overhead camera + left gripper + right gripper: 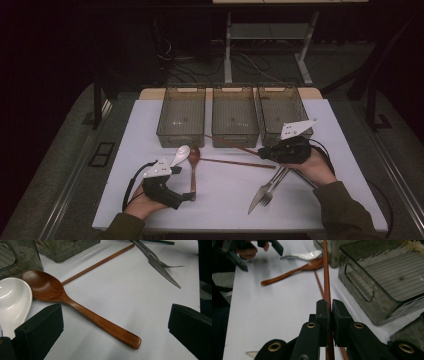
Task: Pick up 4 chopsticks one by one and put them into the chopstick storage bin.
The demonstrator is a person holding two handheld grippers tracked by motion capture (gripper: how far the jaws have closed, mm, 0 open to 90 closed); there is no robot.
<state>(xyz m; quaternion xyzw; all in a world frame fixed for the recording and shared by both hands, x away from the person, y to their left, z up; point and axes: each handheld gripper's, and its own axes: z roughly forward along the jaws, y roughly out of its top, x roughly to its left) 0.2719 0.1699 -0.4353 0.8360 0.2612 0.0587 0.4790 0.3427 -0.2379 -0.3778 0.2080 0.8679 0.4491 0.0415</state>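
Observation:
My left gripper (pixel 189 196) is open low over the white table (pixel 225 200), and its jaws stand on either side of the handle of a wooden spoon (pixel 82 312) without touching it. A white ceramic spoon (pixel 12 300) lies beside the wooden spoon's bowl (pixel 194 156). My right gripper (pixel 329 306) is shut on a brown chopstick (pixel 327 277), which points toward the bins; this chopstick (pixel 232 144) runs in front of the middle bin. A second chopstick (pixel 235 163) lies flat on the table.
Three smoky clear bins (pixel 181 117) (pixel 234 117) (pixel 282 112) stand in a row at the table's far edge. A knife and fork (pixel 267 192) lie together near the front right. Cables and desk legs (pixel 227 50) are on the floor beyond.

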